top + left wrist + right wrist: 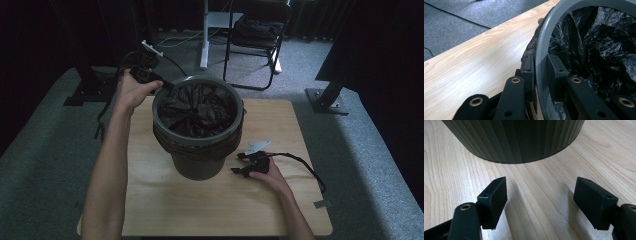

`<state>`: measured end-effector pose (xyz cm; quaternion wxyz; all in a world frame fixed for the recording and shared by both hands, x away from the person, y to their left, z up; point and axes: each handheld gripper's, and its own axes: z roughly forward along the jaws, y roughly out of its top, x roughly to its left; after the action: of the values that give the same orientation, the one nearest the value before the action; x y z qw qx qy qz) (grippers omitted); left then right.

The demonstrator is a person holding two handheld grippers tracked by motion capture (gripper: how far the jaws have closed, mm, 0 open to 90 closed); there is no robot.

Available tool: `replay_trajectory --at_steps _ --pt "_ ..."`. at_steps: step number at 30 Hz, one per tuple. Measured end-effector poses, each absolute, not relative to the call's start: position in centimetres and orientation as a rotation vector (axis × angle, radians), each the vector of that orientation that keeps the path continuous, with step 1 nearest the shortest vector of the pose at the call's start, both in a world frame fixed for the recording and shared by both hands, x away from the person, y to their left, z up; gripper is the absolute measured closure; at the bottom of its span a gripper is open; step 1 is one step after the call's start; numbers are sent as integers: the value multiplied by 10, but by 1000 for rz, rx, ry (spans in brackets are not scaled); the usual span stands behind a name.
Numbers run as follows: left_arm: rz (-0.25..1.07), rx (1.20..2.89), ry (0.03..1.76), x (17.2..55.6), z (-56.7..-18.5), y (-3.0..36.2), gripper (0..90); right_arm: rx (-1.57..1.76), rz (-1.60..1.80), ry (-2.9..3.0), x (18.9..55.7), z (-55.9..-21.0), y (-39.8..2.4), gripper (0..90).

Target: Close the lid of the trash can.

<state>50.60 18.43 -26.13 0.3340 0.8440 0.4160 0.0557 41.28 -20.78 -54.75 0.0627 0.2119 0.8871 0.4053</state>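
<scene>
Item: grey waste bin (199, 160), ribbed wall, standing upright near the middle of a light wooden table (165, 200); lined with a crumpled black bag (197, 110) whose edge folds over the outside below the grey rim ring (200, 80). Left gripper (165, 84): at the far-left edge of the bin's top, jaws clenched on the rim ring. In the left gripper view the rim ring (541, 62) runs upward between the two black jaws, one pad on its outer face against the folded-over bag, the other pad on its inner face with the black bag (604, 45) spreading away to that jaw's side; the wooden table (474, 65) lies beyond the outer jaw. Whether a layer of the bag is pinched under the inner pad cannot be made out from this angle. Right gripper (239, 163): low on the table at the bin's right, just beside its base, held in the person's right hand (270, 172), a cable trailing off behind it. In the right gripper view the jaws stand released, wide apart, with bare table (541, 202) between them; the bin's base (519, 140) sits ahead of the jaw tips, a short way off, not touching either pad. Left hand (131, 92): wrapped around the left gripper's body behind the rim.
</scene>
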Motion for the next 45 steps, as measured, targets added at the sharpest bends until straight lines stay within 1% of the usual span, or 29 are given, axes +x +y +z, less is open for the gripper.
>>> replay_trajectory --at_steps 5,6,7,8,9,10,11,12,14,20,27,29,39,45 --pt "148 2190 1074 506 -262 185 756 640 1224 2680 413 -547 -208 264" --pt "131 2152 1055 505 -260 188 720 641 1225 2681 413 -547 -208 264" --pt "131 2152 1055 505 -260 188 700 641 1225 2681 413 -547 -208 264" --pt "122 2135 1046 505 -259 189 700 640 1224 2681 413 -547 -208 263" --pt "118 2122 1043 504 -257 191 652 640 1225 2681 413 -547 -208 264" --pt "118 2122 1043 504 -257 191 632 640 1224 2681 413 -547 -208 264" --pt "121 2122 1042 503 -257 193 632 640 1224 2681 413 -547 -208 264" --pt "131 2113 1043 502 -255 195 605 640 1224 2681 413 -547 -208 264" --pt "134 2105 1024 500 -254 198 581 639 1223 2681 413 -547 -208 264" --pt "151 2086 993 495 -250 206 545 640 1224 2681 413 -547 -208 264" --pt "159 2059 966 486 -247 213 524 639 1223 2680 413 -547 -208 264" --pt "153 2048 929 481 -247 214 522 640 1224 2680 412 -547 -208 264" --pt "205 1987 835 453 -244 227 493 639 1223 2680 412 -547 -207 263" --pt "247 1971 828 440 -243 233 483 639 1222 2680 413 -547 -208 264"
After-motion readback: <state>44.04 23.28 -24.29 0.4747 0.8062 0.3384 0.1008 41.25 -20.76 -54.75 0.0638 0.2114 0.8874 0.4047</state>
